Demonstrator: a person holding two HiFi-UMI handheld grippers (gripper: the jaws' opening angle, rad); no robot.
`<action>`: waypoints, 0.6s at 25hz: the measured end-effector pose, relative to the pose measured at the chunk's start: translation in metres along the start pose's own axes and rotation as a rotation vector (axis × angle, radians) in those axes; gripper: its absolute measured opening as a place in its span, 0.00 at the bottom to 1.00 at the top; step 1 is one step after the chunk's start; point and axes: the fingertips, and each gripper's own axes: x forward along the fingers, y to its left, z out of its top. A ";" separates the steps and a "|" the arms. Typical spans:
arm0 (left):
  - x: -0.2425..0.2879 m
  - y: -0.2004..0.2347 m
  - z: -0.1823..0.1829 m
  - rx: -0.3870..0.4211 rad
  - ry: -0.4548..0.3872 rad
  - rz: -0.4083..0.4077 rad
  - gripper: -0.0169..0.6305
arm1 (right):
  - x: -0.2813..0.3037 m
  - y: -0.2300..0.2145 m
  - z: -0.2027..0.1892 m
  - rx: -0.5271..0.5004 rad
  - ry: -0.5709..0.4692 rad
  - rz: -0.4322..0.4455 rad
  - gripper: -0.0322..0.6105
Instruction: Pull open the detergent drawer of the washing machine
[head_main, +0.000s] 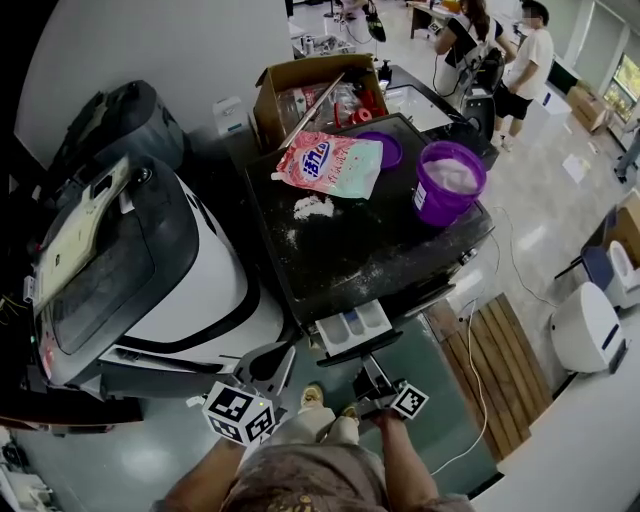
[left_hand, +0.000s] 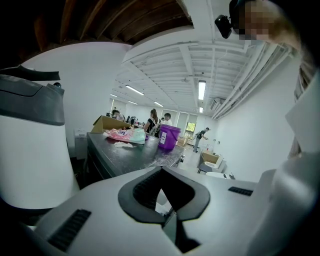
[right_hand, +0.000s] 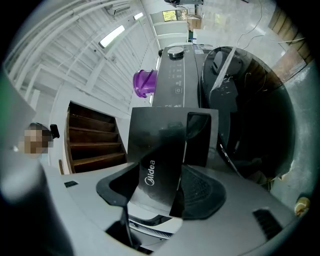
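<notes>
right gripper (right_hand: 160, 189) clamped on detergent drawer (right_hand: 159, 145) front, drawer between jaws, pulled out | left gripper (left_hand: 162, 200) closed, empty

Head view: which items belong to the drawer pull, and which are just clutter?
In the job: detergent drawer, washing machine, right hand-held gripper clamped on the drawer front.
Lying about: detergent bag, purple bucket, cardboard box, spilled powder.

My right gripper (head_main: 368, 372) tips lost under the drawer (head_main: 352, 328) front, drawer compartments too small to read, bag (head_main: 330, 163) print beyond illegible to me.
</notes>
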 end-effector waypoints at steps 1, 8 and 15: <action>0.000 -0.001 0.000 0.001 0.001 -0.004 0.06 | -0.003 0.000 0.000 0.001 -0.003 -0.003 0.44; 0.001 -0.010 -0.003 -0.001 0.005 -0.026 0.06 | -0.022 0.006 0.000 0.000 -0.016 -0.008 0.43; 0.001 -0.019 -0.009 -0.005 0.012 -0.047 0.06 | -0.039 0.011 -0.002 -0.008 -0.015 -0.015 0.42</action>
